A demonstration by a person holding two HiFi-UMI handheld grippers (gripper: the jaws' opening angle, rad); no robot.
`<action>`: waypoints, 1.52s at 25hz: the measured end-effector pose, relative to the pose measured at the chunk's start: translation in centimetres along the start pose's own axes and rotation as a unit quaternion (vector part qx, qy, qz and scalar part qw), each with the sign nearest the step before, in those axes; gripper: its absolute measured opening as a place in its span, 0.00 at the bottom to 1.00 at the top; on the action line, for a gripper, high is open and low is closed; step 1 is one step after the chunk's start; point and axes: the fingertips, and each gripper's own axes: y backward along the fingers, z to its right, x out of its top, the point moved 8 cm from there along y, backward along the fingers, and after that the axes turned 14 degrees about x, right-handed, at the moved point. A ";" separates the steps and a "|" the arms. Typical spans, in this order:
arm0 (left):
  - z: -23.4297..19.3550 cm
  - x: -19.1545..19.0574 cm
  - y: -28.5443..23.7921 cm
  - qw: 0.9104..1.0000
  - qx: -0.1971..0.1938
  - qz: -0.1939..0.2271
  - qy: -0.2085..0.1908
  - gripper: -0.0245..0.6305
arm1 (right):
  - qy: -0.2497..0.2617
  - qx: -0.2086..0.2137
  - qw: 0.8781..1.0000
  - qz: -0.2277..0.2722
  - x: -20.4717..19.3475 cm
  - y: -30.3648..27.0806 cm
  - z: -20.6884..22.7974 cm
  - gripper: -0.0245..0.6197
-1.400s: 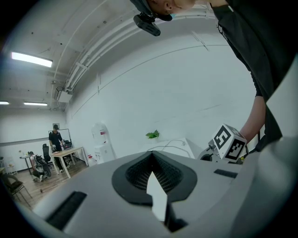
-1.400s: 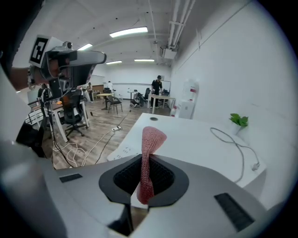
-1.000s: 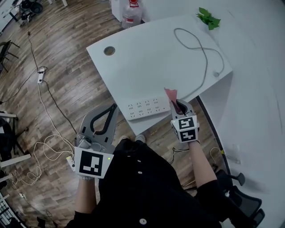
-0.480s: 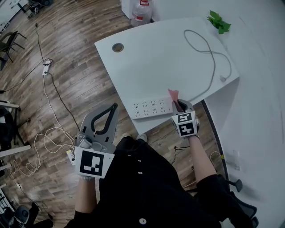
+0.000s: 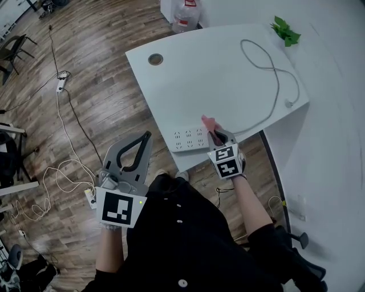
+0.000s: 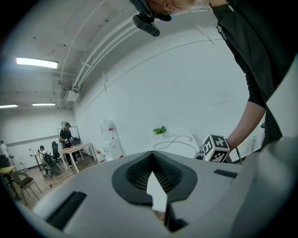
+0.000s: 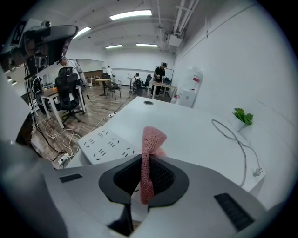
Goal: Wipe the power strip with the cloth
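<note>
The white power strip lies near the front edge of the white table; in the right gripper view the power strip sits ahead to the left. My right gripper is shut on a pink cloth and hangs over the strip's right end. In its own view the cloth sticks up from between the shut jaws of the right gripper. My left gripper is shut on nothing, off the table above the wooden floor. In the left gripper view the left gripper points level toward the table.
A grey cable loops across the table's far right, near a small green plant. A round grommet hole is at the far left corner. A water bottle stands behind the table. Loose cables trail over the floor at left.
My right gripper has carried the cloth leftward, from beside the strip's right end to over it. The left gripper has stayed where it was.
</note>
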 end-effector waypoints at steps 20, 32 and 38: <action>-1.2 -0.9 1.4 1.000 0.025 -0.008 0.008 0.05 | 0.092 0.122 0.988 0.003 4.6 -4.8 -9.0 0.13; -1.8 -1.0 2.2 0.999 0.036 -0.007 0.001 0.05 | 0.115 0.159 0.980 0.005 5.5 -6.3 -12.1 0.13; -1.5 -0.9 2.0 1.000 0.026 -0.004 0.000 0.05 | 0.101 0.138 0.985 0.038 6.6 -4.6 -11.3 0.13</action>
